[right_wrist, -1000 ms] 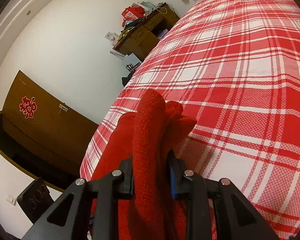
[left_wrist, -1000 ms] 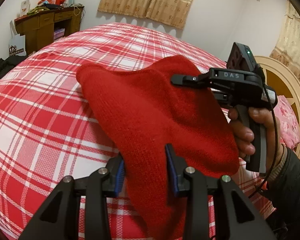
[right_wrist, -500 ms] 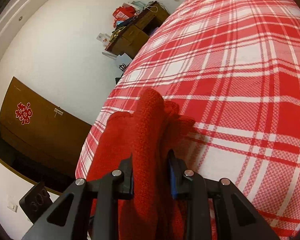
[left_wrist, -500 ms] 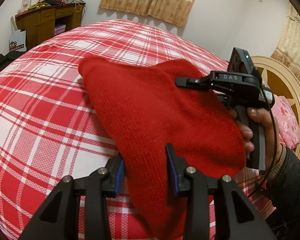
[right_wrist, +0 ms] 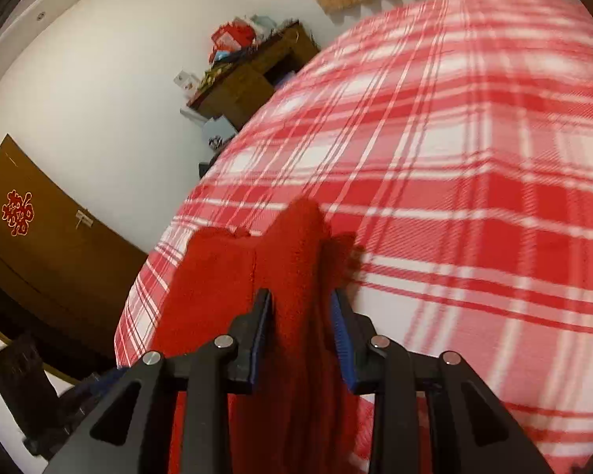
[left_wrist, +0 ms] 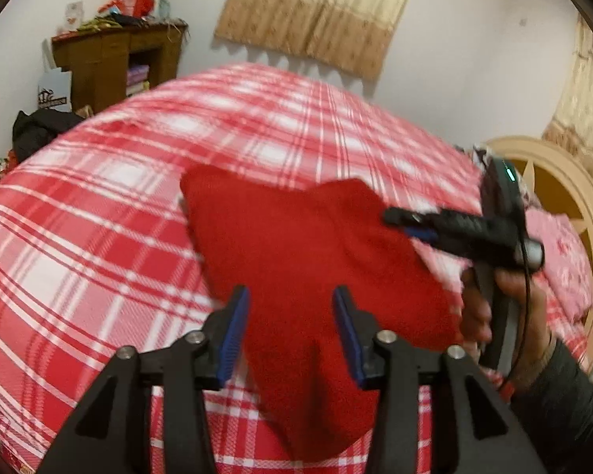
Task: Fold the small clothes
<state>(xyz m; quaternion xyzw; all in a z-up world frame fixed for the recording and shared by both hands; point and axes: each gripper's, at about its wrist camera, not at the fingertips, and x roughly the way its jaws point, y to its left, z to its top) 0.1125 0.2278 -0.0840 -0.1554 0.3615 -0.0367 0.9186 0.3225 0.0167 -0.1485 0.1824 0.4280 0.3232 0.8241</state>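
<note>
Red knit garment [left_wrist: 296, 260] held above plaid bed [left_wrist: 99, 237], stretched between both grippers. Left gripper [left_wrist: 290, 316] clenched on garment's near edge, cloth bunched between blue pads. Right gripper [right_wrist: 302, 316] likewise grasping thick fold, fabric rising past its fingertips. Garment soft, fuzzy, roughly triangular, drooping below. Bedspread red-white check, smooth. Frames motion-blurred.
</note>
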